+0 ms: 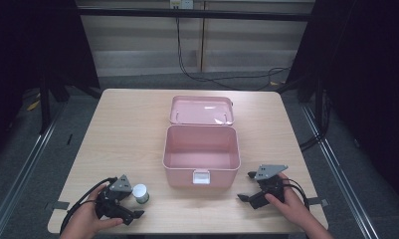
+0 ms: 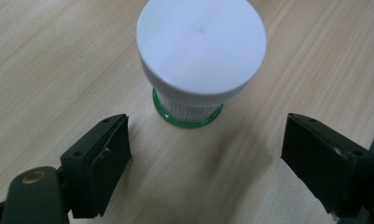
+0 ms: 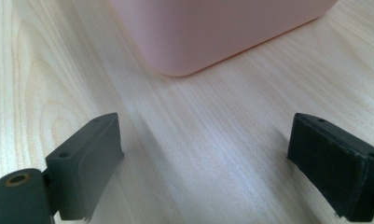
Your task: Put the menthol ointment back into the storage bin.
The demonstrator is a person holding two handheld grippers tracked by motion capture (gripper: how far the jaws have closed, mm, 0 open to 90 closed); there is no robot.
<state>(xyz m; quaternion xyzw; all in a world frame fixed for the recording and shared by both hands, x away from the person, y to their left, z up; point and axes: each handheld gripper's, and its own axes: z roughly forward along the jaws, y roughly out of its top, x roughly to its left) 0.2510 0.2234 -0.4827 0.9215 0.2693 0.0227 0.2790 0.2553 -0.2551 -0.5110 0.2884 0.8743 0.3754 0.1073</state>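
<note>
Black jaws of the left gripper point(image 2: 208, 158) stood wide open and empty; the white-capped jar point(image 2: 201, 56) stood just ahead, untouched. Right gripper point(image 3: 212, 163) was open beside the pink box point(image 1: 201, 149). Nothing was packed yet.

Pale wood-grain rectangular table point(image 1: 127, 129), open pink plastic box point(image 1: 201, 158) at its middle with hinged lid point(image 1: 202, 110) folded back, white front latch point(image 1: 201, 177), black cables point(image 1: 222, 77) on grey floor behind

Bare counter point(image 1: 127, 129) was left around the white-capped jar point(image 1: 140, 193); the open pink box point(image 1: 201, 155) blocked the middle.
</note>
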